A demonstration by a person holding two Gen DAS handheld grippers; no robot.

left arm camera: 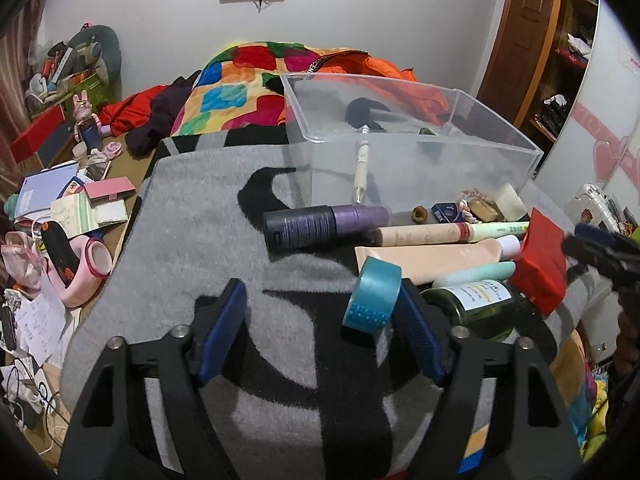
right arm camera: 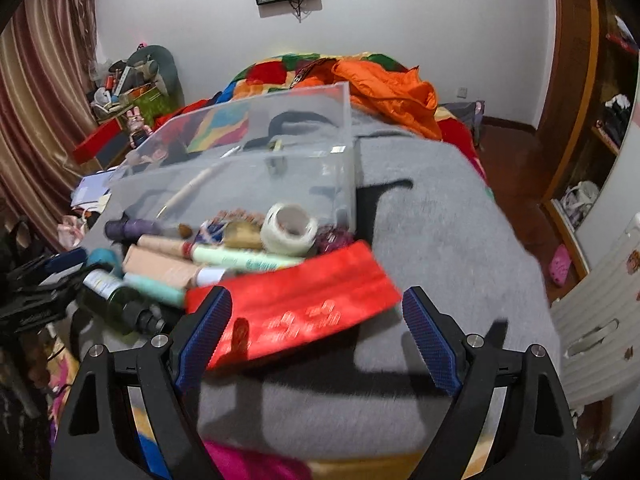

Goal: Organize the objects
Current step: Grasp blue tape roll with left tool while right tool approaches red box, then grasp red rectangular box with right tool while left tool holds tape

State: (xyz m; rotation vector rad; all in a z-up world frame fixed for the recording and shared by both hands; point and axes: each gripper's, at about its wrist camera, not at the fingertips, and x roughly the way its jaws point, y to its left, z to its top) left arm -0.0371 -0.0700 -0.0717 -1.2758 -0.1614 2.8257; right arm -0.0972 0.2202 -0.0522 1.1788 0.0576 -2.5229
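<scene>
A bed carries a grey and black blanket (left arm camera: pixel 192 208), and on it, at the far side, stands a clear plastic bin (left arm camera: pixel 420 160) holding a cream pen-like stick (left arm camera: pixel 362 168) and a dark item. Just in front of the bin lies a jumble: a dark purple bottle (left arm camera: pixel 320 226), a beige tube (left arm camera: pixel 428 258), a green glass bottle (left arm camera: pixel 476 304) with a white label, a pale green tube (right arm camera: pixel 244 261) and a white tape roll (right arm camera: pixel 290 229). A red packet (right arm camera: pixel 296 312) lies at the near right of the heap, between the spread pads of the right claw (right arm camera: pixel 318 334), which do not press it. The left claw (left arm camera: pixel 320 320) is spread too; a blue tape roll (left arm camera: pixel 374 300) leans against its right pad, ungripped.
</scene>
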